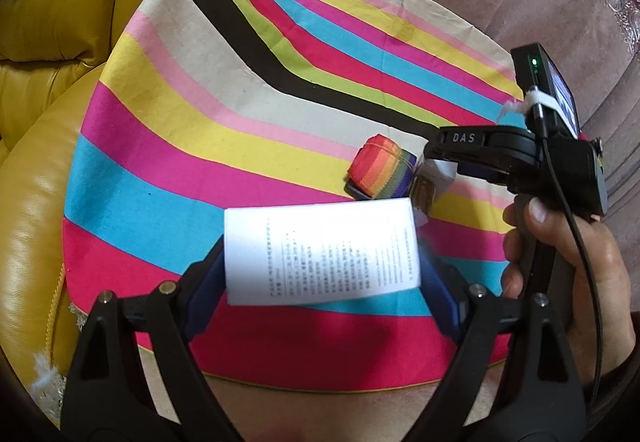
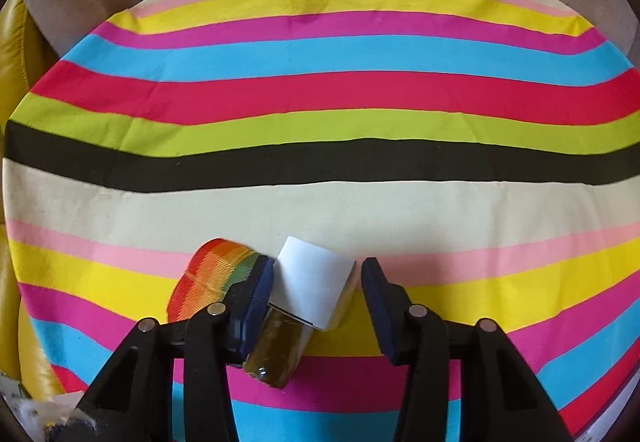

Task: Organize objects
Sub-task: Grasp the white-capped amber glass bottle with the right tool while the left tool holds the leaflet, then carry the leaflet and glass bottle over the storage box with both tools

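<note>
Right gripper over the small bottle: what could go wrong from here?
1. The bottle lies tilted between the right gripper pads, touching only one; closing could twist it out.
2. The rainbow strap roll sits against that finger and may get shoved.
3. The left gripper holds the white box close by; collision possible.

We cannot read the fine print on the white box; its side edges hide behind the left claw's pads. The rainbow strap roll is blurred and partly covered by the right claw's pad. The small bottle's label faces away. The striped cloth runs past the picture's edges.
</note>
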Demonstrator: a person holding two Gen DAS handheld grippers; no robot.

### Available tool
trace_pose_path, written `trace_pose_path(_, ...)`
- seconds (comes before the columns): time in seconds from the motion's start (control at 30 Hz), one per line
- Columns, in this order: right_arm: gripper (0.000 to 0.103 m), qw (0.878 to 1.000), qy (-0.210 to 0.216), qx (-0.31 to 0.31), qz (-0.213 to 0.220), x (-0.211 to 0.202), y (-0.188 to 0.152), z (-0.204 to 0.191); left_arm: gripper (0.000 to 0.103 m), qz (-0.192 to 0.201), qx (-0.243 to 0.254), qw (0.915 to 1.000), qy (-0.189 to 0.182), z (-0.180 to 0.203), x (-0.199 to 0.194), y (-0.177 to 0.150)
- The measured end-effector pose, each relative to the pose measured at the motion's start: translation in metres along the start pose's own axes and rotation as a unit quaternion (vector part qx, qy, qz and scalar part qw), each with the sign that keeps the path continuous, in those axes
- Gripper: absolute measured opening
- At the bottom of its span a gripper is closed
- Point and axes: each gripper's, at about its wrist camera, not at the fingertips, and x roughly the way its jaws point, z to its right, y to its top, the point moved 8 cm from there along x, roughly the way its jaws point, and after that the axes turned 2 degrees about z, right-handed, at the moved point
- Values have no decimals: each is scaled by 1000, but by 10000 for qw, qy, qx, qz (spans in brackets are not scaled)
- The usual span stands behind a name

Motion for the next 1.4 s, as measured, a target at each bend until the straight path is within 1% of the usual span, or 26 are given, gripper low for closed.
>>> trace_pose_path(0.23,51,9999,5,123,-38,3,0,-8,88,-5,3,10000,-11,0,1,0)
trace_pose_path(0.3,52,9999,-104,74,-14,2,0,-6,88,-15,2,10000,-17,0,1,-1)
trace_pose_path(0.37,51,9998,-165,55,-136,10,-4,-4,88,-16,1,10000,-20,0,1,-1)
trace_pose_path(0.4,51,9997,-216,42,-121,12,-5,-4,88,-17,-2,10000,-22,0,1,-1)
trace_pose_path(0.43,50,9997,-222,26,-94,11,-5,-2,88,-16,-3,10000,-19,0,1,-1)
trace_pose_path(0.5,43,9995,-284,89,-135,10,-6,4,88,-15,-3,10000,-32,1,1,-1)
trace_pose_path(0.63,43,9995,-302,102,-53,6,-7,17,88,-21,29,10000,-66,4,1,-2)
trace_pose_path(0.7,43,9994,-273,166,109,0,-6,23,88,-21,53,10000,-73,5,1,-3)
trace_pose_path(0.8,43,9987,-373,106,316,-13,-10,29,88,-25,125,9999,-96,9,2,-4)
trace_pose_path(0.97,43,9974,-432,-185,540,-44,-30,27,88,-5,304,9995,-79,17,0,-5)
trace_pose_path(1.1,43,9971,-381,-243,611,-66,-50,33,88,-24,468,9989,-74,23,0,-7)
trace_pose_path(1.2,43,9964,-434,-275,678,-84,-64,42,88,-13,607,9981,-74,30,-3,-8)
trace_pose_path(1.4,43,9960,-485,-181,724,-111,-95,64,88,-82,952,9953,-172,54,-10,-16)
